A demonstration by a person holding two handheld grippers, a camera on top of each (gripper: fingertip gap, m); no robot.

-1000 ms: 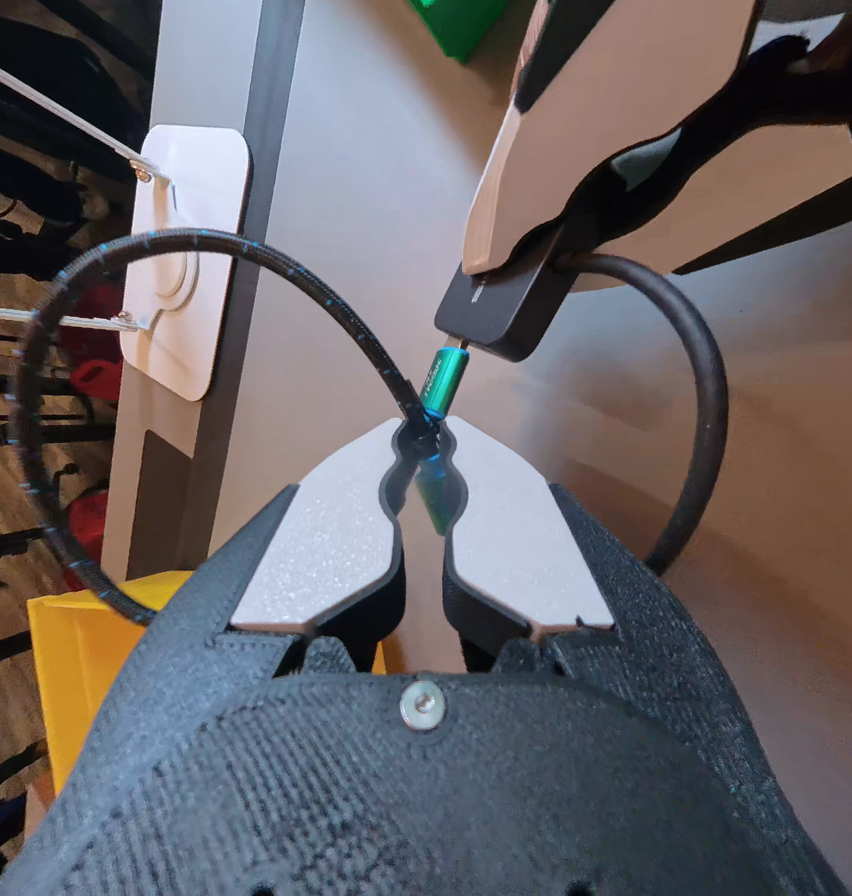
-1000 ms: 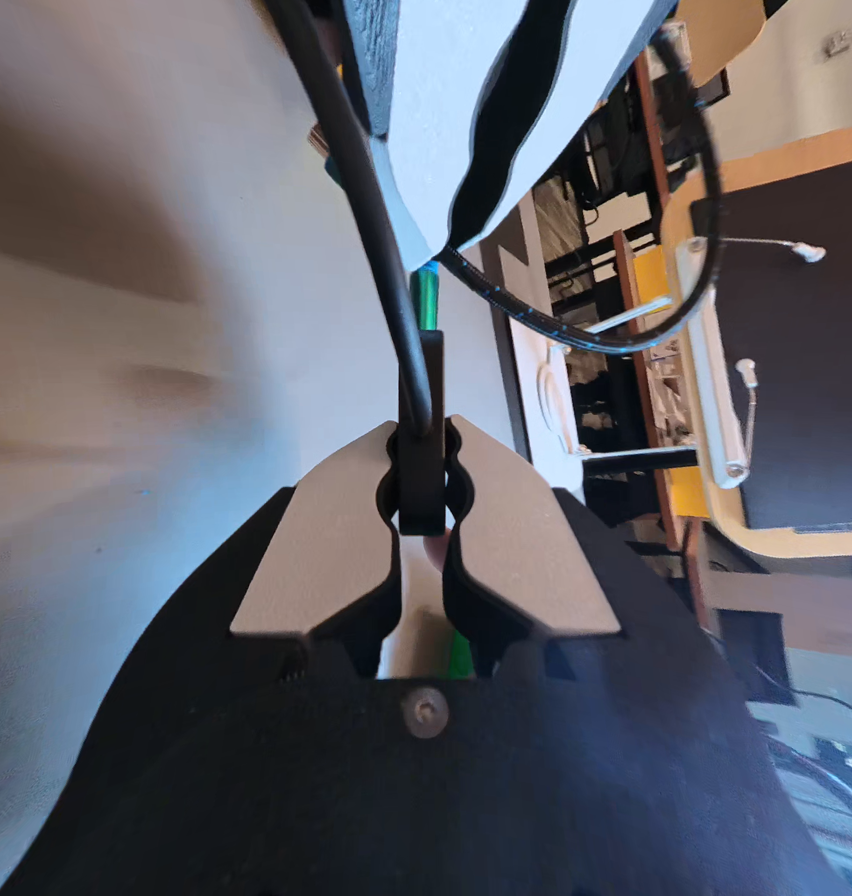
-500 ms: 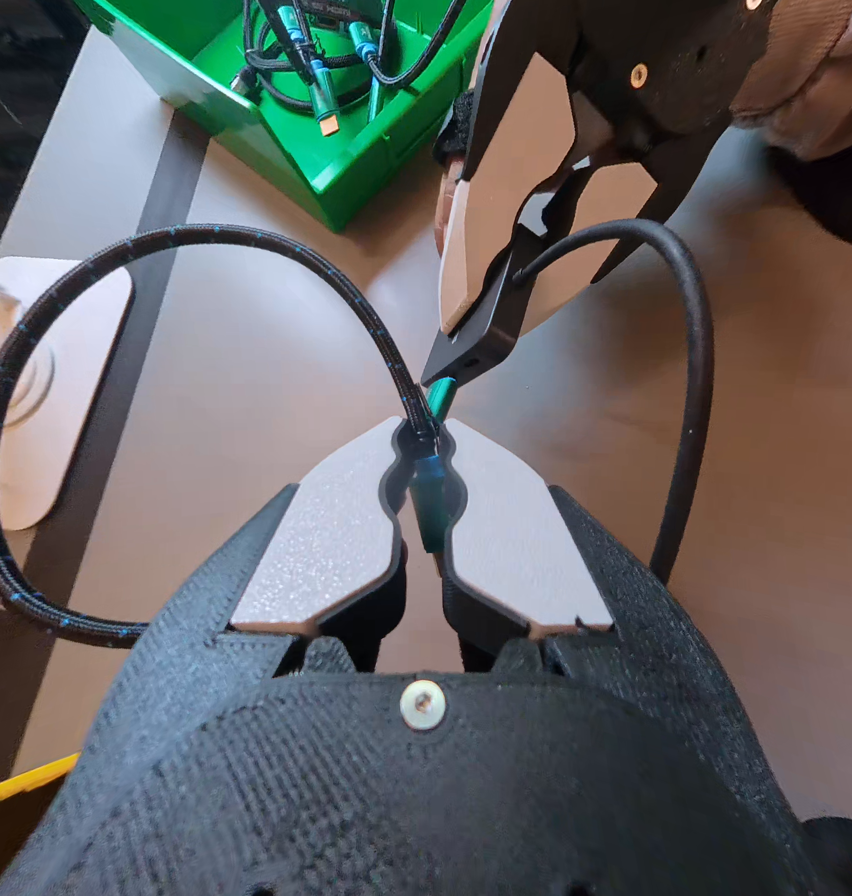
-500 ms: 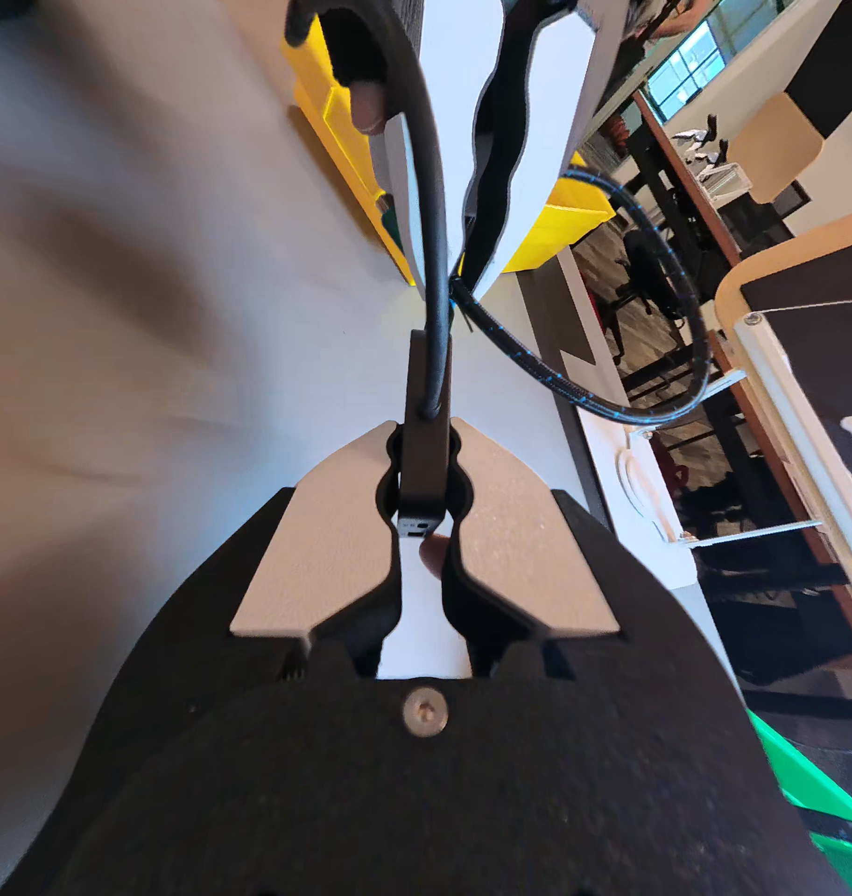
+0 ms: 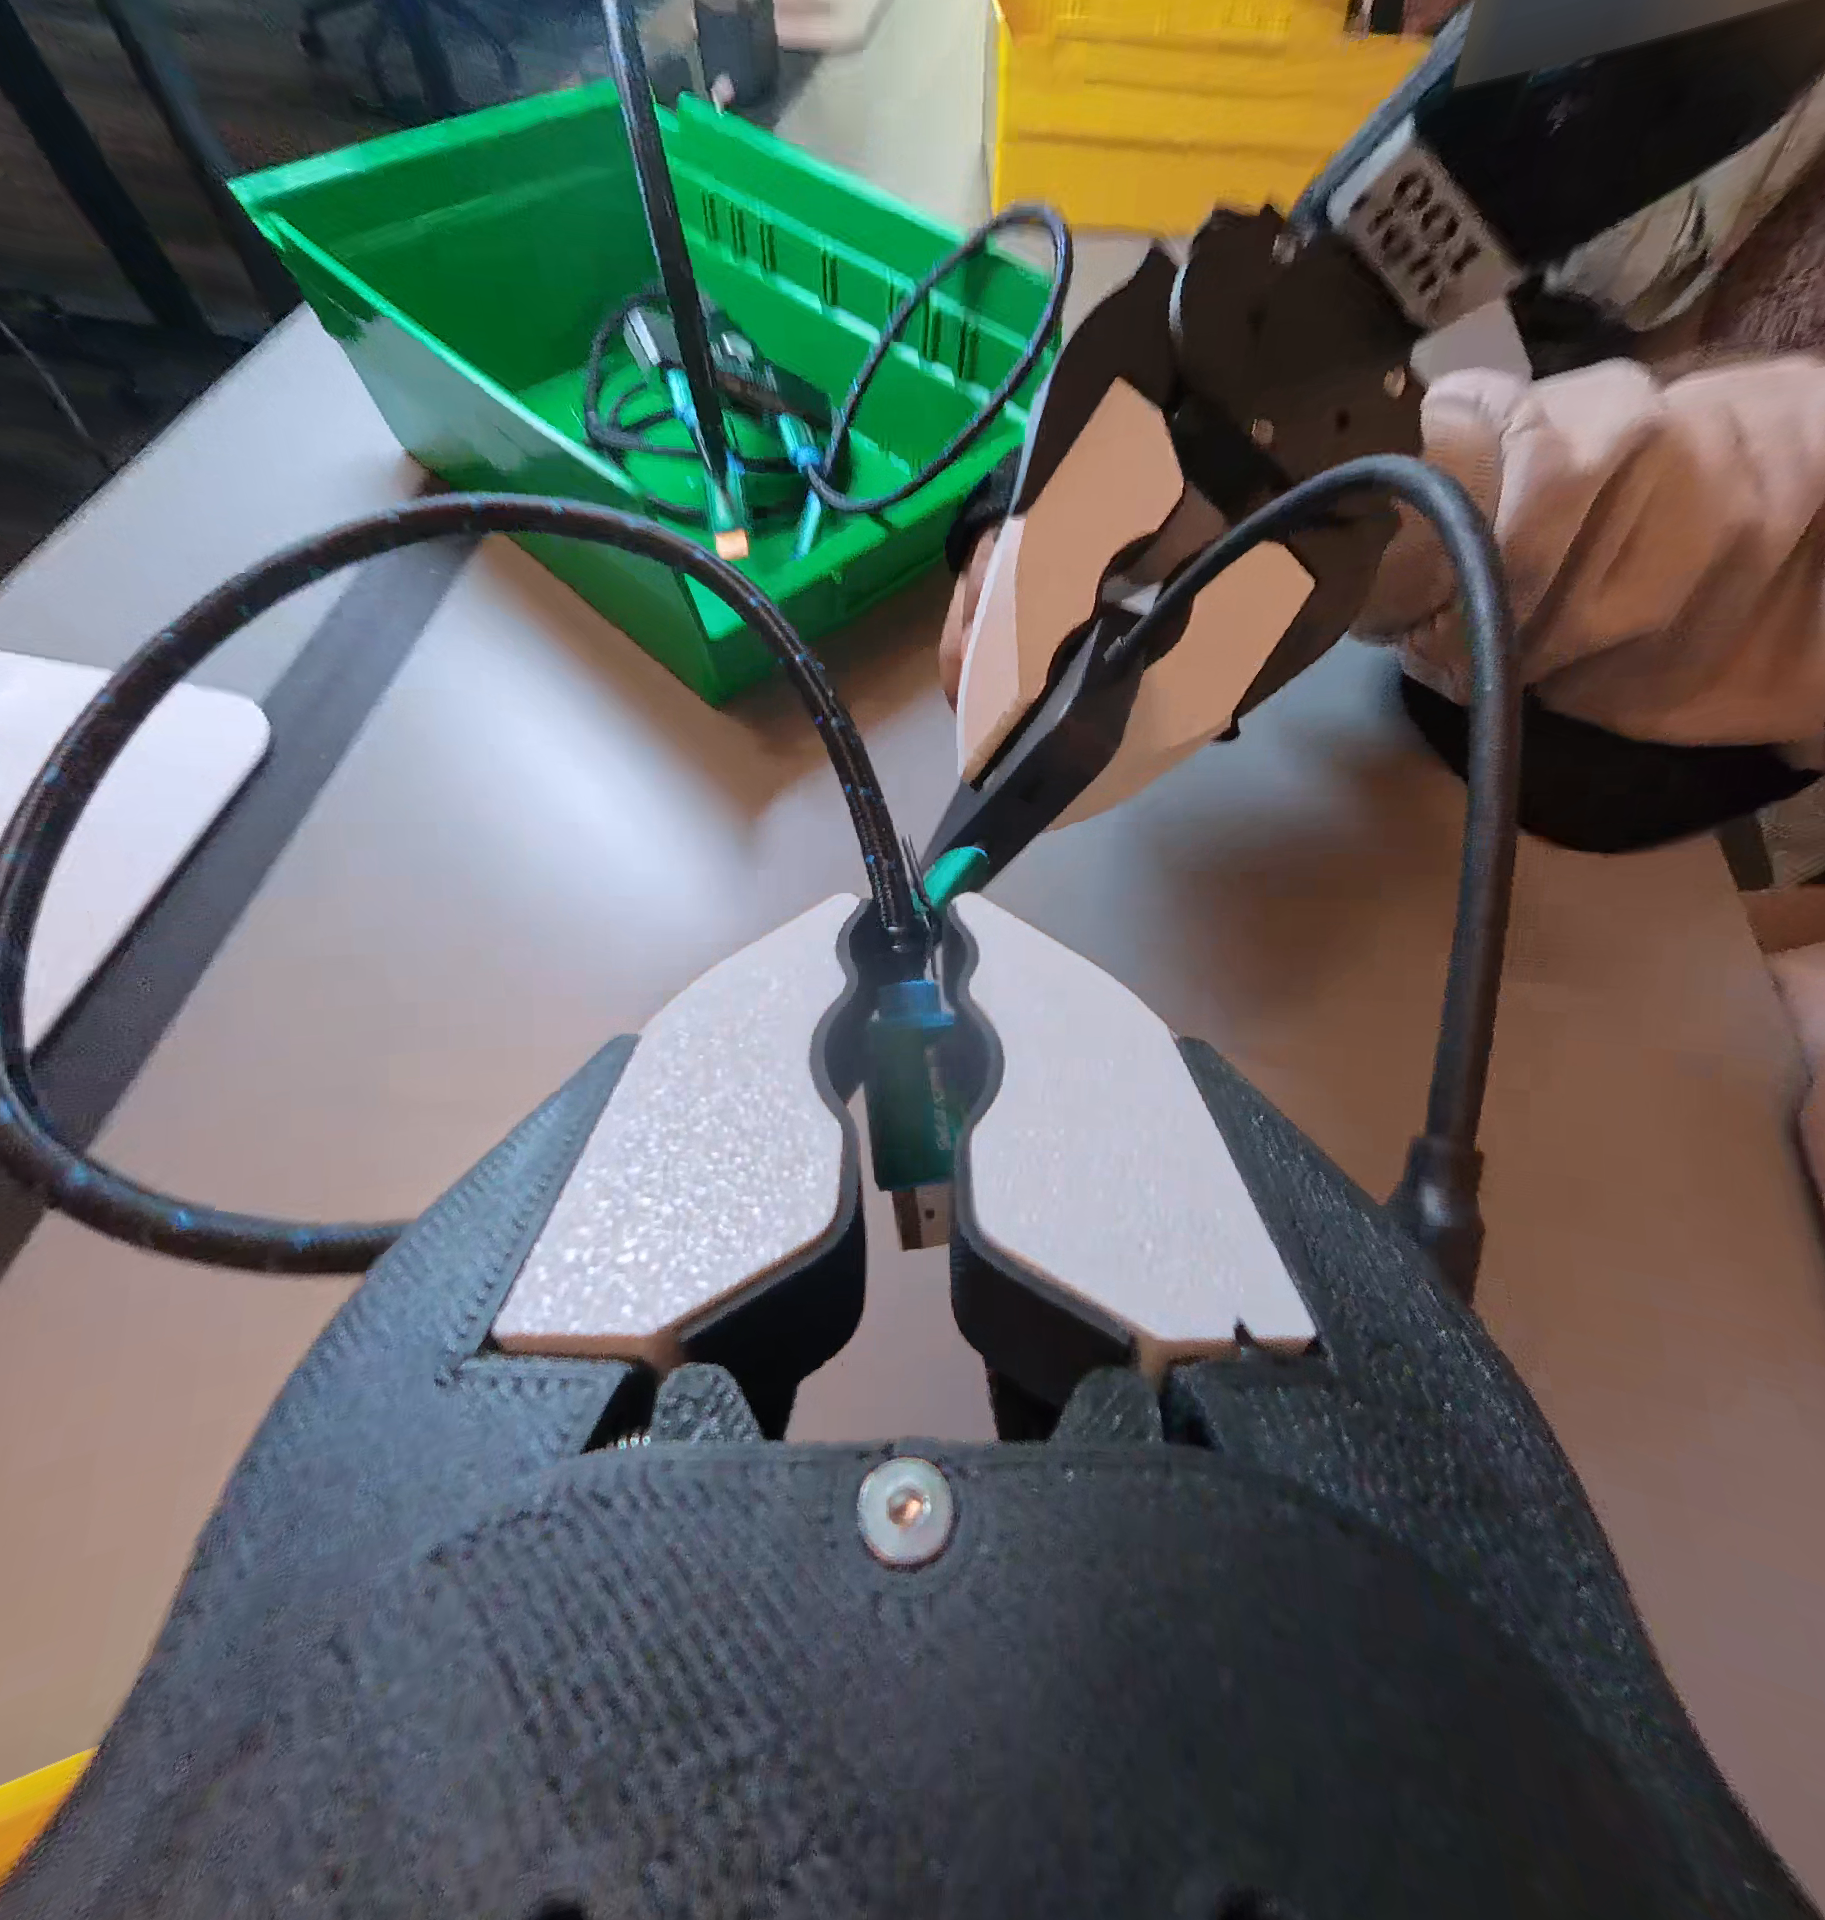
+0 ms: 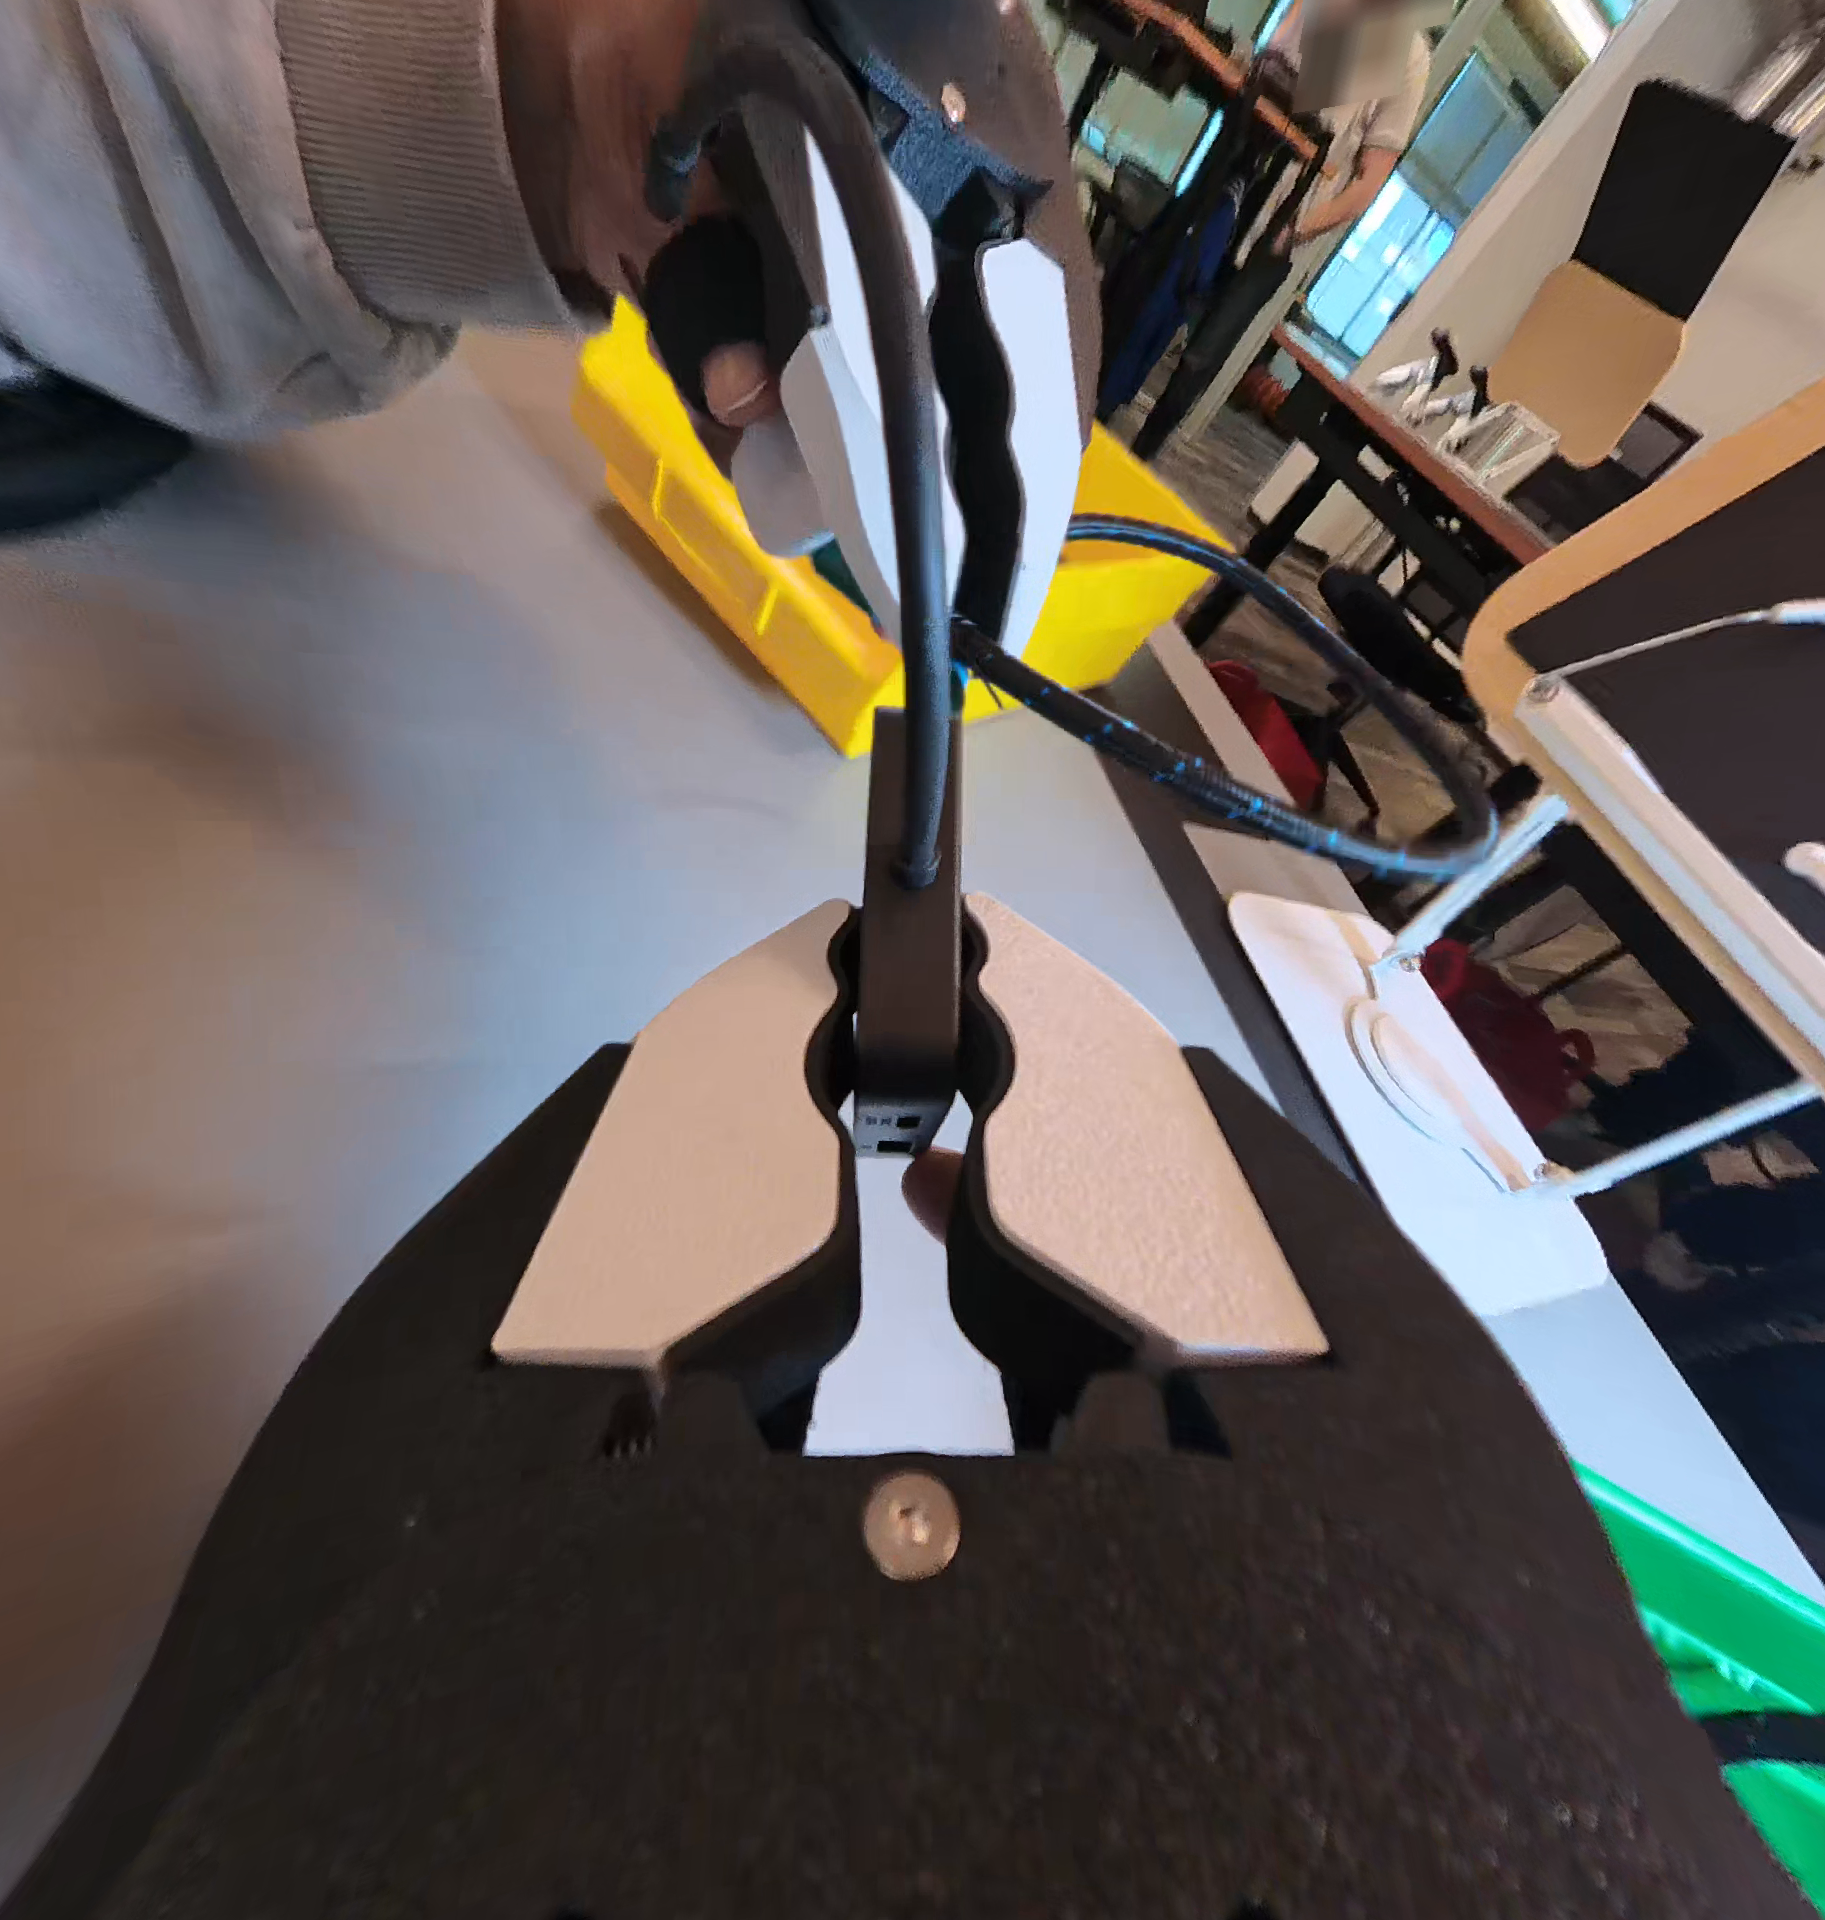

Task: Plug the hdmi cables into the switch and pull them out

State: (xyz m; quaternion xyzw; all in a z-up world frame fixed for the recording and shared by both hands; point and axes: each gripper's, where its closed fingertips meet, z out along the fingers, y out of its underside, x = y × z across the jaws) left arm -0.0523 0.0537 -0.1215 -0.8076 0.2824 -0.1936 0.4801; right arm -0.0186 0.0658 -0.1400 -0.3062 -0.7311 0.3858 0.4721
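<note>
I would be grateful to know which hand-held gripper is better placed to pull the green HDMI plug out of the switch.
Left. The left hand-held gripper is shut on the braided cable just behind its green plug, which meets the black switch. The right hand-held gripper is shut on that switch, so it probably only braces.

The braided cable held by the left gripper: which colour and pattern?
Black braid with small blue flecks, best seen in the left wrist view.

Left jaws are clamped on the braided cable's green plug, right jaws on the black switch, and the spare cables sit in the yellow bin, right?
Not quite: the left wrist view shows the spare cables in the green bin, not the yellow one. The rest holds.
</note>
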